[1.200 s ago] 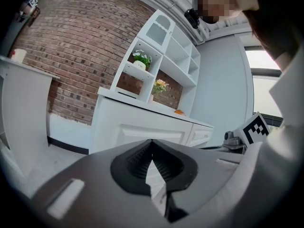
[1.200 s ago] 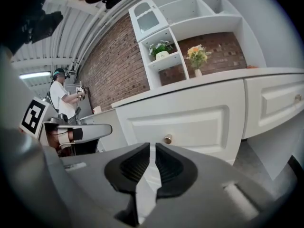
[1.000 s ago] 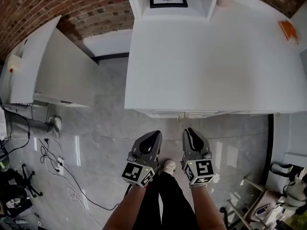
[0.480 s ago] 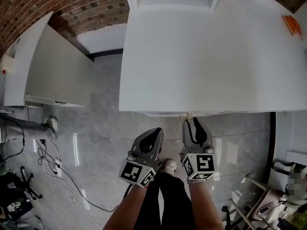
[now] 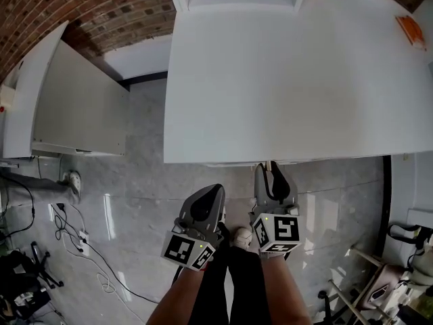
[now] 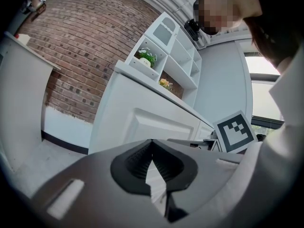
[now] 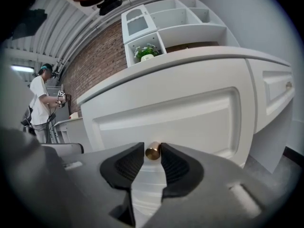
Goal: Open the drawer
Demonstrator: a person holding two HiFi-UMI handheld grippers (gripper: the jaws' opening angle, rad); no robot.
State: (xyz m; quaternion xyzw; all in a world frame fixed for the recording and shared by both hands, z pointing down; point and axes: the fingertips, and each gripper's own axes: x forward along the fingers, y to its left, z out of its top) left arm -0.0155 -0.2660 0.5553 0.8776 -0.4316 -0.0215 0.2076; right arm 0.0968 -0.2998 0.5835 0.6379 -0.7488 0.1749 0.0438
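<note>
Drawer (image 7: 161, 118): front flush under the table (image 5: 284, 80) edge, frame centre | my right tongs (image 7: 152, 149): spread, brass knob (image 7: 152, 153) between the tips | my left tongs (image 6: 152, 143): closed, empty, lower left

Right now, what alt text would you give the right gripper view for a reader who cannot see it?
The right gripper, jaws open, flanks a brass knob on a white panelled drawer front. Above it runs a white countertop, with open shelves holding a potted plant; a person stands at far left.
</note>
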